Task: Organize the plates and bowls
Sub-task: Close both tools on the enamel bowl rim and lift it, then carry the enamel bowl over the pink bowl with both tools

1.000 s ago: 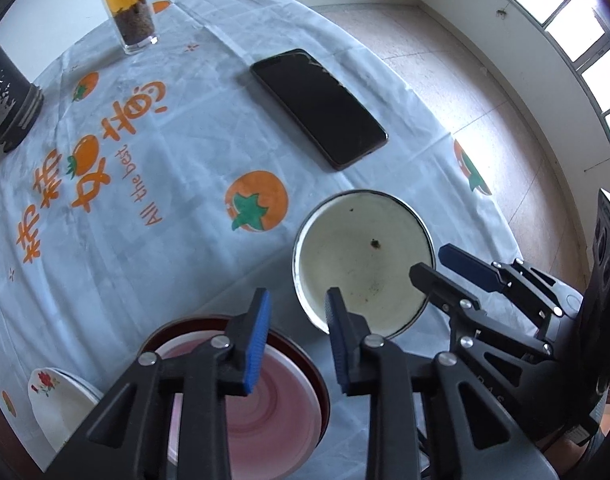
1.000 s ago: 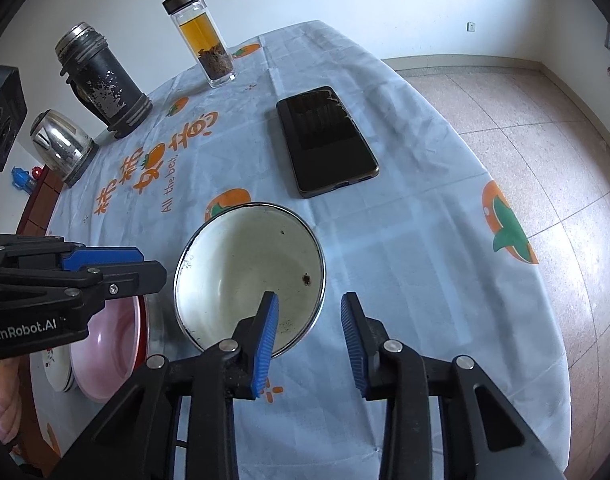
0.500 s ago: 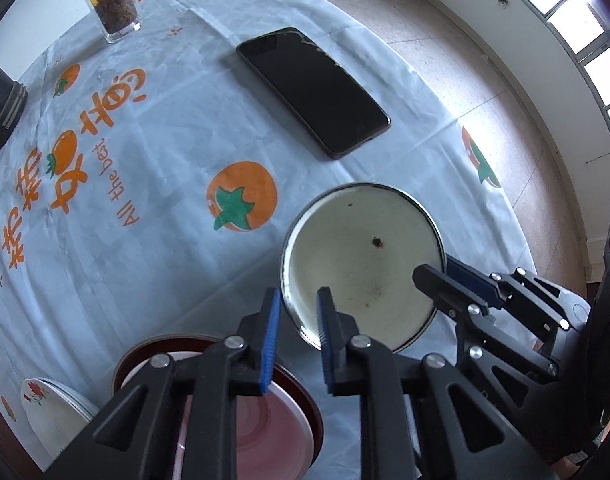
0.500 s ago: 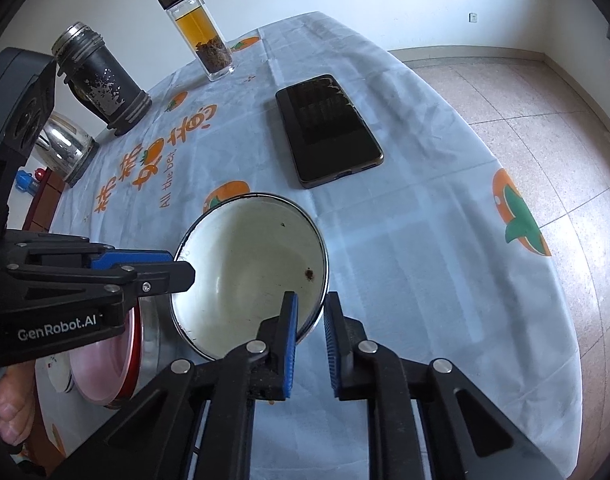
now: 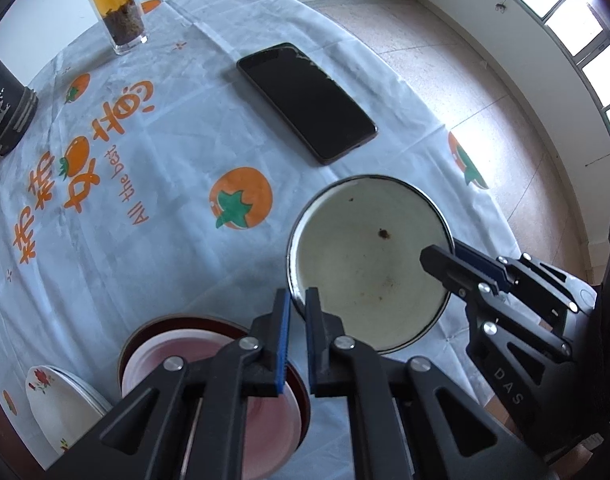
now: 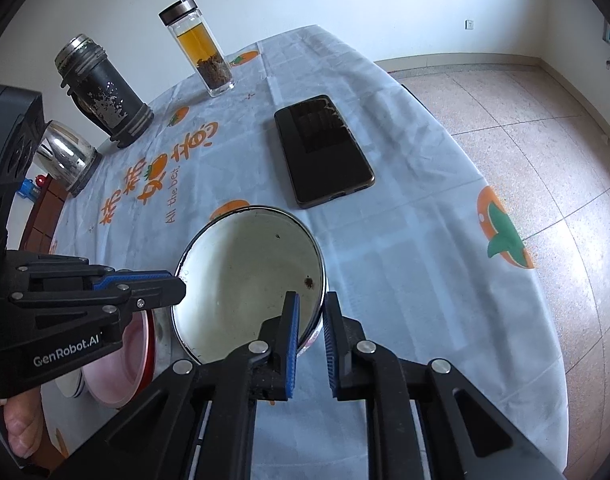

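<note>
Fingers left: clamped on bowl rim | right: clamped opposite rim

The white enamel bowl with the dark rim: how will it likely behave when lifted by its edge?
The white enamel bowl with the dark rim looks rigid, so it probably won't flex. Its glossy surface may slip. Both tongs, left and right, pinch opposite rim points, which likely limits tilting.

A black smartphone lies flat on the orange-printed white tablecloth; beyond it stand a glass tea bottle, a worn black flask and a shiny steel kettle.
</note>
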A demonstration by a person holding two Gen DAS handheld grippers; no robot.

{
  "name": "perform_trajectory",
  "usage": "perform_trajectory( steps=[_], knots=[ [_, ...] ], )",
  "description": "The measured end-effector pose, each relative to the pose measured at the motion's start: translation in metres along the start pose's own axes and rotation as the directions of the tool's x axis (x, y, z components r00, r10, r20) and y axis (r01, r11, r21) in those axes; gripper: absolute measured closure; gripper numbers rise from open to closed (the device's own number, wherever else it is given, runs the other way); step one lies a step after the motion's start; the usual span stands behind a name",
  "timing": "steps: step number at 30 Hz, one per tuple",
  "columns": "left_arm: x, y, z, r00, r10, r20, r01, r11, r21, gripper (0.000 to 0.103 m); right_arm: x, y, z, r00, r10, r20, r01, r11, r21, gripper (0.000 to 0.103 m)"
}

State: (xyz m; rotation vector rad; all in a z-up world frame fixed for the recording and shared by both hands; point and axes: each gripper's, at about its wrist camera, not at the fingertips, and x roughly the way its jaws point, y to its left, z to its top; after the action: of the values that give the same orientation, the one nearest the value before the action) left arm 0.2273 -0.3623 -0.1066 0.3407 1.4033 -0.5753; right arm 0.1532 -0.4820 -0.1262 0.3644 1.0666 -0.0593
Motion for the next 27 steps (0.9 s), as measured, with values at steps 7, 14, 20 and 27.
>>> perform_trajectory(
  steps=[7, 14, 20, 27],
  knots=[
    [-0.029, 0.001, -0.012, 0.999, -0.018, 0.049, 0.020, 0.999, -0.028, 0.099, -0.024, 0.009, 0.000, 0.999, 0.009, 0.033, -0.008, 1.000, -0.023, 0.090],
    [-0.062, 0.008, -0.027, 0.994, -0.017, 0.111, 0.025, 0.997, -0.069, 0.099, -0.045, 0.027, 0.000, 0.997, 0.035, 0.063, -0.031, 0.997, -0.064, 0.090],
    [-0.082, 0.019, -0.044, 0.989, 0.003, 0.148, 0.012, 0.994, -0.105, 0.099, -0.054, 0.044, -0.003, 0.995, 0.073, 0.070, -0.067, 0.993, -0.095, 0.090],
    [-0.089, 0.037, -0.065, 0.986, 0.032, 0.166, -0.005, 0.987, -0.158, 0.100, -0.057, 0.069, -0.003, 0.991, 0.115, 0.067, -0.104, 0.983, -0.153, 0.090]
  ],
)
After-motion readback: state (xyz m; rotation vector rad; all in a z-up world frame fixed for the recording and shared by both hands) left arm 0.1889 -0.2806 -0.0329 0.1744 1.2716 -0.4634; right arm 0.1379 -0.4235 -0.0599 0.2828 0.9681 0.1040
